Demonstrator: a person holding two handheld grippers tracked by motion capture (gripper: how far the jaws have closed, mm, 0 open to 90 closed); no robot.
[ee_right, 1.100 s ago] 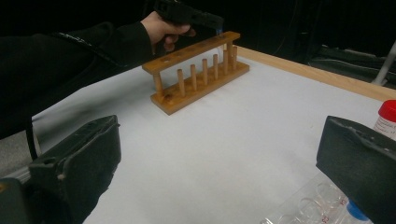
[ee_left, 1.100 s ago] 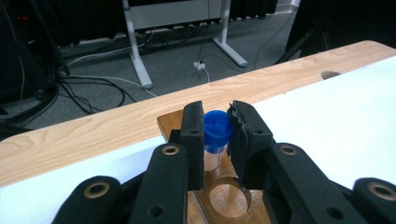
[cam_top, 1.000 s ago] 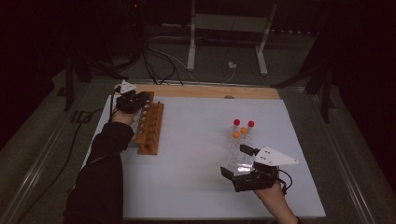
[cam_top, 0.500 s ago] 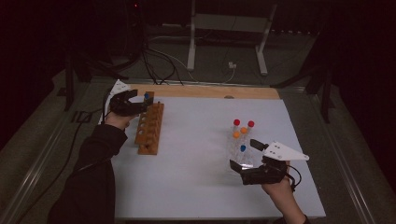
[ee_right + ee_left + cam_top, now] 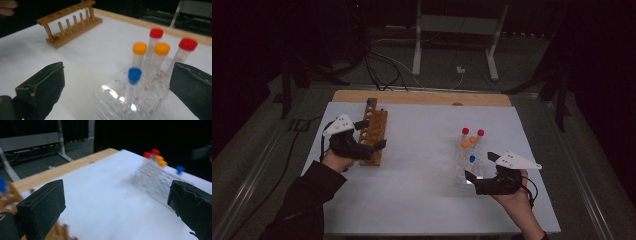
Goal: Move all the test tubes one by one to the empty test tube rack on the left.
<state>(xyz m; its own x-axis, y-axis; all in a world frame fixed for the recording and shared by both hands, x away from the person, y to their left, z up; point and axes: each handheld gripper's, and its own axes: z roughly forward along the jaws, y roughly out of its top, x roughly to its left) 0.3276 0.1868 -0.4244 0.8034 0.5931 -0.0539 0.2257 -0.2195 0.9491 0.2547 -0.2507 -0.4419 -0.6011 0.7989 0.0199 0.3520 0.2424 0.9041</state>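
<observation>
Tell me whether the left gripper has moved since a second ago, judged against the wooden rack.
Yes. The left gripper was at the far end of the wooden rack; now it sits beside the rack's near end, closer to the person. Its jaws have just been opening, with nothing between them.

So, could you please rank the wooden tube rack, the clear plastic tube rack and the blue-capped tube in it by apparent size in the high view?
1. Wooden tube rack
2. Clear plastic tube rack, slightly smaller-looking, though nearer the camera, so unsure
3. Blue-capped tube

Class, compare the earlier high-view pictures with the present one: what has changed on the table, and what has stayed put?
The left gripper has drawn back from the far end of the wooden rack toward its near end, its jaws just opening with nothing between them. The right gripper edged closer to the clear rack. Both racks stayed put.
</observation>
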